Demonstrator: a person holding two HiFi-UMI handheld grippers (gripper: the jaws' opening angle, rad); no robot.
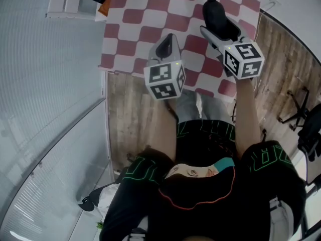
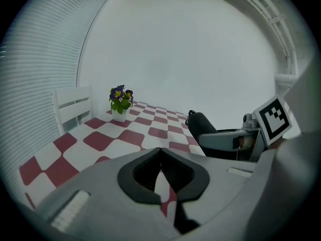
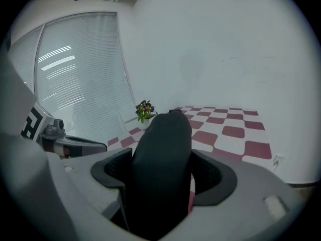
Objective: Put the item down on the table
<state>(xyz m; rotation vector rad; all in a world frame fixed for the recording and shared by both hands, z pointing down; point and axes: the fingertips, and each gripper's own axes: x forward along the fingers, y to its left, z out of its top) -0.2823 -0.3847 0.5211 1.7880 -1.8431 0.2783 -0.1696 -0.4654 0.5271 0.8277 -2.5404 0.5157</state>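
While the left tongs (image 2: 160,173) are closed on nothing, tips meeting, the right tongs (image 3: 163,177) clamp a black item (image 3: 163,144) between them over the red-and-white checked worktop (image 1: 145,11). Its long axis runs along the jaws, with the rounded end pointing forward, away from the person.

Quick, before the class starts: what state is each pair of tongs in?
Left tongs: closed, holding nothing.
Right tongs: closed on a black case.

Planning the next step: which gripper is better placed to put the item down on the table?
The right gripper: it holds the black item over the table; the left gripper is shut, empty.
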